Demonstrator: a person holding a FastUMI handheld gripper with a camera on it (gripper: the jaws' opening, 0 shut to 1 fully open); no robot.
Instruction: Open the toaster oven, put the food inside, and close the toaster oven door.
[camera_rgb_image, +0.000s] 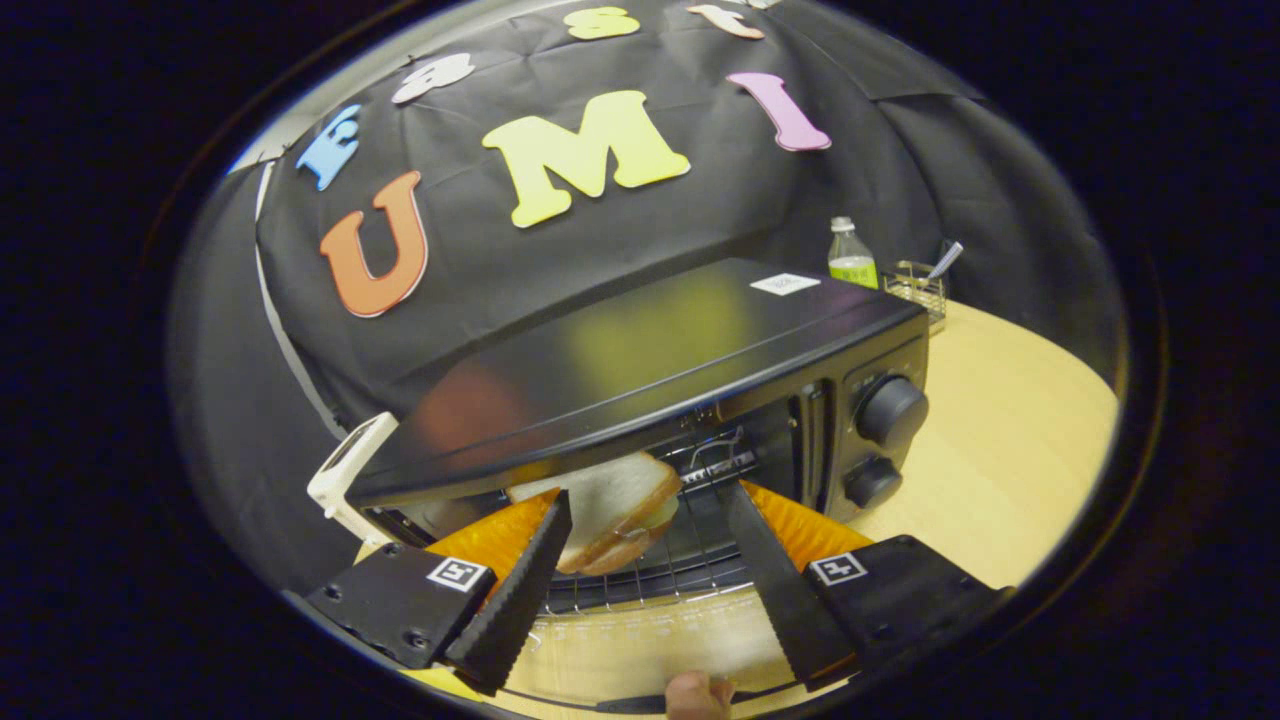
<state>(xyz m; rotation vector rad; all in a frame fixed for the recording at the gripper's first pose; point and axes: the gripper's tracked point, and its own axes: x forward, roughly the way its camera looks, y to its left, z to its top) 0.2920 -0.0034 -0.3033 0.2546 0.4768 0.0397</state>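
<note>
The black toaster oven (650, 350) stands open just ahead of me, its glass door (640, 640) folded down flat beneath my fingers. A sandwich of white bread (615, 500) lies tilted on the wire rack (660, 575) inside the oven's mouth. My gripper (648, 497) is open, fingertips reaching into the opening. The sandwich sits between the fingers, against the left finger (530, 575) and apart from the right finger (770, 570). The deeper part of the oven's inside is hidden under its top.
Two round knobs (890, 410) sit on the oven's right front panel. Beyond the oven on the wooden table (1000, 450) stand a small bottle (852, 255) and a wire basket (920, 285). A white object (350, 470) sticks out at the oven's left. A fingertip (698, 695) shows below the door.
</note>
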